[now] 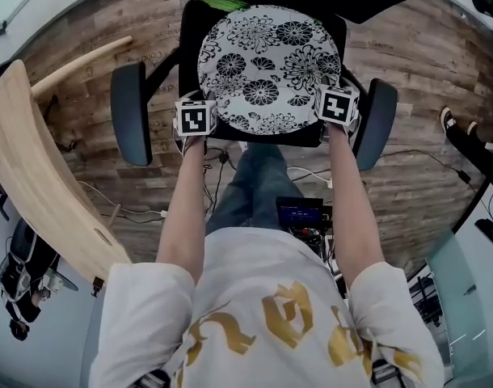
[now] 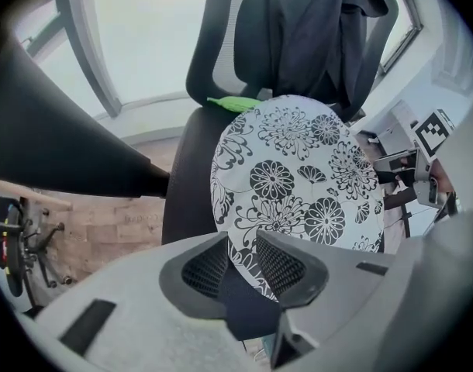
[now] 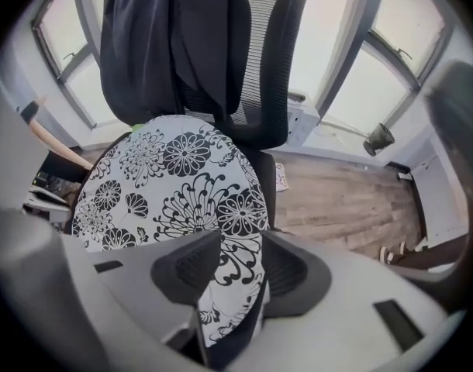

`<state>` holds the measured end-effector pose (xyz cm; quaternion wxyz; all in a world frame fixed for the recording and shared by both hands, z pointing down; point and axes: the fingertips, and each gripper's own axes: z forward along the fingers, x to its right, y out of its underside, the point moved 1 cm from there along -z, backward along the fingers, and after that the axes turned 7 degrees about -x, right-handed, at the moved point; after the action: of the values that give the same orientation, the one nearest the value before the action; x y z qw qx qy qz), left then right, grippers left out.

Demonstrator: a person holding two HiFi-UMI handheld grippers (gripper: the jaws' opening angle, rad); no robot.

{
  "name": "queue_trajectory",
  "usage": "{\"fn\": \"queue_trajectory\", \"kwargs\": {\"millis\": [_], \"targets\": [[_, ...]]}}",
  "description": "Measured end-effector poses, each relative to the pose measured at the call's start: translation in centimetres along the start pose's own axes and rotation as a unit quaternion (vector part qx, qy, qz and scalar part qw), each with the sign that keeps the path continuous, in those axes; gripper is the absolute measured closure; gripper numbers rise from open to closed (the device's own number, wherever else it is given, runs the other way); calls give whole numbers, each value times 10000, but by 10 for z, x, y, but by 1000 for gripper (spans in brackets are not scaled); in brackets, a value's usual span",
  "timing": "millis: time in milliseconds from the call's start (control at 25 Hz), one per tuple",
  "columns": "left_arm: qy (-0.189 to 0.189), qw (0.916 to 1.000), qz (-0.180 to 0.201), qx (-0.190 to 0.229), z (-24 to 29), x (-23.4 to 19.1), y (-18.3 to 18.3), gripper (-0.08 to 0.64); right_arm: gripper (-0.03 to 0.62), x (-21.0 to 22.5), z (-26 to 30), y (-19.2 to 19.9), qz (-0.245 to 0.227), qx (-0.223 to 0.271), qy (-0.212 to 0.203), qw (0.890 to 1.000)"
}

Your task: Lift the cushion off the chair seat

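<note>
- The floral cushion (image 1: pixel 267 63) is lying on the black chair seat (image 1: pixel 189 55), upper middle of the head view.
- The left claw (image 2: pixel 242 248) is standing released, straddling the cushion's lower-left edge.
- The right claw (image 3: pixel 243 246) is likewise standing released, straddling the lower-right edge.

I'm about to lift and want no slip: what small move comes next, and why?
Probably close both grippers on the cushion: its rim sits between the parted fingers of the left gripper and right gripper, and it lies on the chair seat.
</note>
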<state>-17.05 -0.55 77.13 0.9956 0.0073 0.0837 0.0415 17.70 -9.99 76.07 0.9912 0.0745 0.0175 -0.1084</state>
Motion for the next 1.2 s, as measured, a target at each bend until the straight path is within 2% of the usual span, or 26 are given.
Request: {"fn": "queue_trajectory", "kwargs": {"millis": [120,360,680,800,920,1000,1040,1200], "targets": [[-40,10000,-35,-52,6,0,2,460,434,4,6,0,262,-6,95,9996],[-77,9998,-77,-168,16,-3,3,456,414,10,19,-6,69,13,296,9995],[-183,9995,-66,-251,29,-9,3,453,408,10,38,-4,-92,-312,420,9986],[-316,9991,-33,-270,29,-9,4,449,410,9,41,-7,-91,-264,271,9992],[-611,9976,-10,-337,30,-10,5,436,414,8,41,-7,-174,-248,253,9992],[-852,9958,-67,-331,29,-15,5,371,414,7,40,-4,-182,-349,271,9989],[-904,9953,-94,-320,29,-16,5,364,416,7,39,-3,-193,-382,279,9987],[-840,9959,-100,-323,28,-19,4,364,423,6,38,-6,-312,-358,314,9984]]}}
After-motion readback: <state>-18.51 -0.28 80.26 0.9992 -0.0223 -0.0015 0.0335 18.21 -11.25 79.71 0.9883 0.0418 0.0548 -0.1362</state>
